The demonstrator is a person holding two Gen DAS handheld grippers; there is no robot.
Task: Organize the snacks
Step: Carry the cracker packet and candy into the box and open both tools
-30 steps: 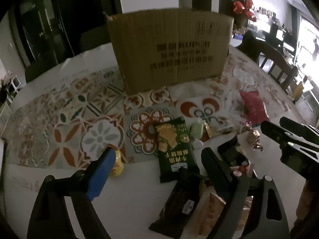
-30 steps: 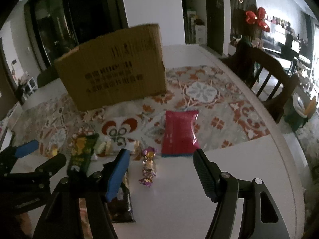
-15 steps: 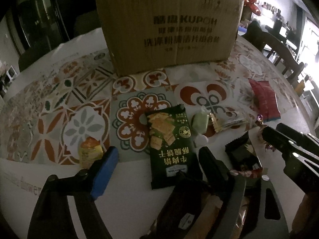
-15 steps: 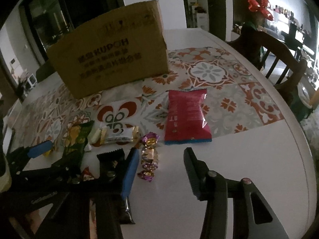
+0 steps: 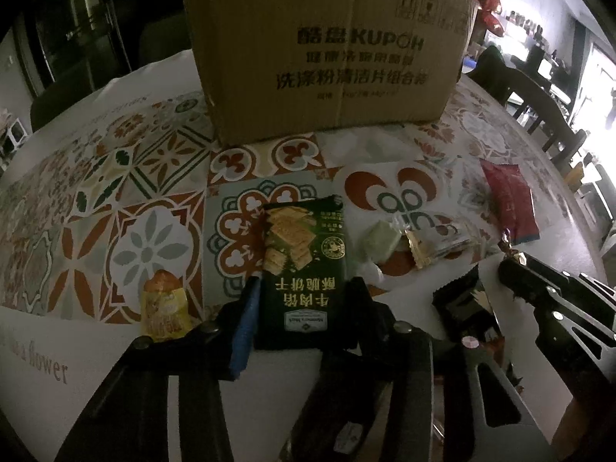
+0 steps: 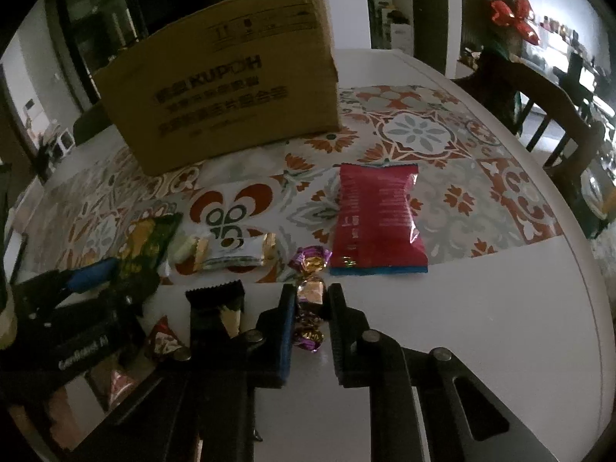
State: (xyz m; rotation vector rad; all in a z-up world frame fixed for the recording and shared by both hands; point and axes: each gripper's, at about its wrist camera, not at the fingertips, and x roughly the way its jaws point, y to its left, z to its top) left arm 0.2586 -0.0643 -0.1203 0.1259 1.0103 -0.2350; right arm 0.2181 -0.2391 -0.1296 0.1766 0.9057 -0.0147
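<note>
Both tongs [image 5: 304, 296] [image 6: 311, 300] low, part-closed
</note>
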